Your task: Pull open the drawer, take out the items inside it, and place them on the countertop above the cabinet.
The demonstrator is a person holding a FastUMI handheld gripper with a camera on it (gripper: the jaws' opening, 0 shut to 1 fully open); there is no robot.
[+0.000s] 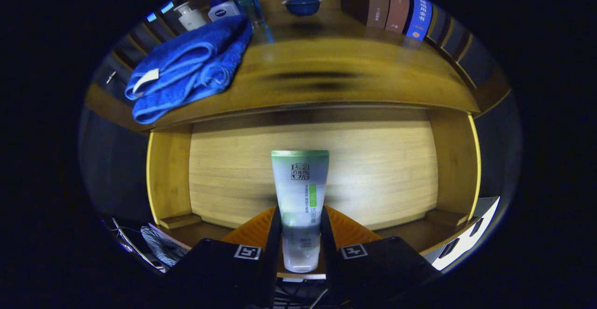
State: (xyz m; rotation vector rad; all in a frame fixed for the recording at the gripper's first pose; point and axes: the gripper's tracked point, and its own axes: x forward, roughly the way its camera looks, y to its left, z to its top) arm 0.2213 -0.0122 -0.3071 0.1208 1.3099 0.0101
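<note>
- The gripper [301, 234] is pinching a translucent white plastic tube with a green cap end [300, 192], both fingers pressing on its lower sides.
- The tube is standing with its long axis running straight ahead from the fingers, its green end pointing away over the open light-wood drawer [312, 174].
- The glossy wooden countertop [336, 76] is lying beyond and above the drawer, so the tube is likely needing lifting and carrying forward.
- A folded blue towel [186, 69] is occupying the countertop's left part; the bare middle looks freer.
</note>
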